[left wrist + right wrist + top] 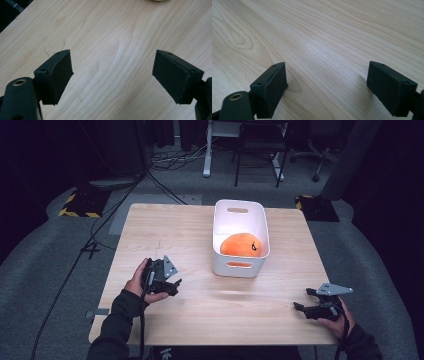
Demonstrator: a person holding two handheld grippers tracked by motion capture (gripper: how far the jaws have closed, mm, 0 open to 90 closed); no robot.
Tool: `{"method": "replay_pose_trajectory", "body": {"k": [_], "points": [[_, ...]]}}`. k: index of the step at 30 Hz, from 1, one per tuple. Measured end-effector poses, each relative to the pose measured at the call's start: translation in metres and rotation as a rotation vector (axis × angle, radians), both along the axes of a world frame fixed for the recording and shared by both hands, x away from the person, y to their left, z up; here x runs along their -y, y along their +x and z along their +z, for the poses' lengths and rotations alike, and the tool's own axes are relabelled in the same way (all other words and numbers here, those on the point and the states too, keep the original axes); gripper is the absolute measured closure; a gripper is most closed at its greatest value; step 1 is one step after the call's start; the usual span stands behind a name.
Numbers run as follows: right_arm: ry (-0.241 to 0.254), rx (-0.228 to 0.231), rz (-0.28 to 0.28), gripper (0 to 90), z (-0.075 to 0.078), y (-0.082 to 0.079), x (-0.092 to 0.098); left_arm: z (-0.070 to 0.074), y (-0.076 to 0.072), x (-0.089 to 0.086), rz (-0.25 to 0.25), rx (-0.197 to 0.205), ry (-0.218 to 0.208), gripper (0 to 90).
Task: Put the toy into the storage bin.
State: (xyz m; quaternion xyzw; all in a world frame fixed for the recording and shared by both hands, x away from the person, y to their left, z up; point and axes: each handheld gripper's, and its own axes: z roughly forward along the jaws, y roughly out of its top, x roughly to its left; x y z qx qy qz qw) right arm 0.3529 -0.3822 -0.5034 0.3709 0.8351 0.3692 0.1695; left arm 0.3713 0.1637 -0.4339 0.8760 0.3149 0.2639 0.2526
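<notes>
The wooden table (pixel 200 235) carries a white bin (pixel 240 240) right of its middle, with an orange plush toy (pixel 241 245) lying inside at the near end. The left claw (pixel 172 285) sits near the bin's near left corner, the right claw (pixel 302 301) near the table's right edge; both gape wide, holding nothing.

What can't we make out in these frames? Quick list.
- Orange round plush toy in the white plastic bin, high view: its lower part is hidden by the bin's near wall; the dark mark on it is too small to read.
- Pale object, left gripper view: cut off by the top edge, so what it is stays unclear.
- Room behind the wooden table, high view: too dark for detail.
</notes>
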Motion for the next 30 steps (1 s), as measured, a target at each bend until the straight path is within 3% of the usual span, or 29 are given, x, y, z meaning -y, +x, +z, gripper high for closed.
{"method": "replay_pose_trajectory", "body": {"k": [9,12,19,26,30], "points": [[0.000,0.000,0.000,16.7,0.000,0.000,0.000,-0.009,-0.006,-0.010,0.016,-0.032,0.005,16.6],[0.000,0.000,0.000,16.6,0.000,0.000,0.000,-0.011,-0.009,-0.014,0.022,-0.021,0.006,16.6],[0.000,0.000,0.000,16.7,0.000,0.000,0.000,-0.018,-0.016,-0.023,0.047,-0.024,-0.030,16.6],[-0.002,0.002,0.004,16.6,0.000,0.001,0.000,-0.025,-0.022,-0.031,0.059,-0.033,-0.027,16.6],[-0.002,0.000,0.005,16.6,0.000,0.001,0.000,-0.030,-0.028,-0.036,0.074,-0.036,-0.050,16.6]]}}
